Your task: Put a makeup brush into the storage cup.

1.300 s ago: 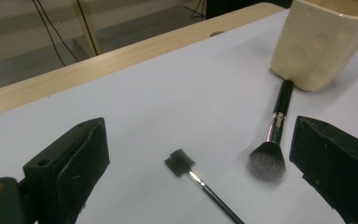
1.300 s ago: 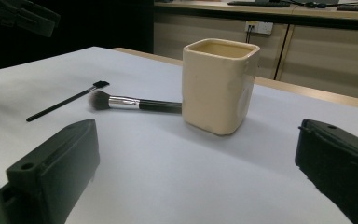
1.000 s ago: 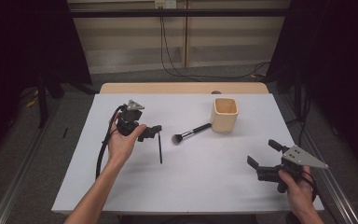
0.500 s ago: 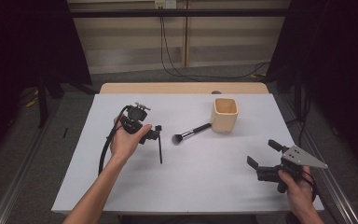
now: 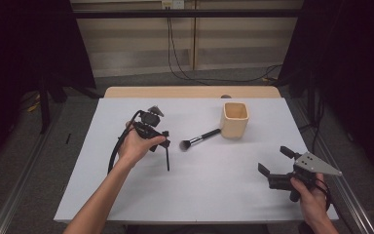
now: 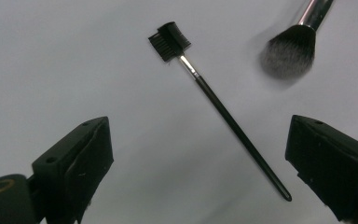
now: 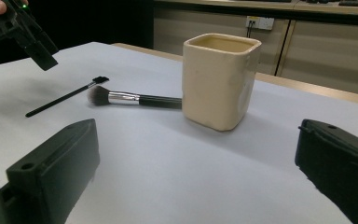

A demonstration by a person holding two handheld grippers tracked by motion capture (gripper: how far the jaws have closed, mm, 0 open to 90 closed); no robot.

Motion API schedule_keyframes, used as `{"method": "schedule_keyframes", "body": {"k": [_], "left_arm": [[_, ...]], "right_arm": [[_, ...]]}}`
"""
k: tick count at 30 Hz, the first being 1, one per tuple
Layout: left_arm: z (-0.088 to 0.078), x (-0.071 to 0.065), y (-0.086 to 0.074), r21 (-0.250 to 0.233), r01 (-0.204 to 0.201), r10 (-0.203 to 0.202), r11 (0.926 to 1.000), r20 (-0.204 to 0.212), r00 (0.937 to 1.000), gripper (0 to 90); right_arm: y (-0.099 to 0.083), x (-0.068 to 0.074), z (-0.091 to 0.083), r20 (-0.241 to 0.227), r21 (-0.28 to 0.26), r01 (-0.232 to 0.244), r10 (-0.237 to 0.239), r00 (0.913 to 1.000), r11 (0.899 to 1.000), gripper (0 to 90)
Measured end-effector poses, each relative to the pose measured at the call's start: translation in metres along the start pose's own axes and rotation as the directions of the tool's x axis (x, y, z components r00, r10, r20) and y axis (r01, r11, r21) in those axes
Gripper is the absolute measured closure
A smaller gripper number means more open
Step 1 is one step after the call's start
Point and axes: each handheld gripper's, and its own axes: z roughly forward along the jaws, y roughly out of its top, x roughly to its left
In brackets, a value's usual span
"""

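The left gripper (image 6: 200, 177) hangs over the white desk (image 5: 214, 195) with its fingers (image 6: 77, 161) spread wide and empty, and the thin brow brush (image 6: 223, 112) lies flat on the desk between them, its comb head beyond the fingertips and its handle tip close to the right-hand finger. Just past that finger lies the fluffy powder brush (image 6: 291, 53). The right gripper (image 7: 200, 172) has its fingers (image 7: 58, 172) wide apart and holding nothing, with the cream cup (image 7: 220, 79) standing ahead between them.
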Motion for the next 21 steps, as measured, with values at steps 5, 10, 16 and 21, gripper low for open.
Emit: {"method": "schedule_keyframes", "body": {"k": [5,10,16,21], "left_arm": [[0.010,-0.003,0.001,0.070,-0.011,0.011,0.9975,0.001,0.9999,6.1],[0.017,-0.006,0.001,0.110,-0.004,0.003,0.9940,0.009,1.0000,5.6],[0.024,-0.008,0.002,0.158,0.011,-0.015,0.9874,0.027,0.9995,6.4],[0.034,-0.014,0.001,0.193,0.012,-0.016,0.9810,0.021,0.9997,13.1]], "right_arm": [[0.000,0.000,0.000,0.005,0.006,-0.004,0.004,1.0000,1.000,0.0],[0.000,0.000,0.000,0.005,0.008,-0.004,0.004,1.0000,1.000,0.0],[-0.001,0.000,0.000,0.003,0.011,-0.005,0.005,1.0000,1.000,0.0],[-0.001,0.000,0.000,0.002,0.011,-0.004,0.004,1.0000,1.000,0.0]]}}
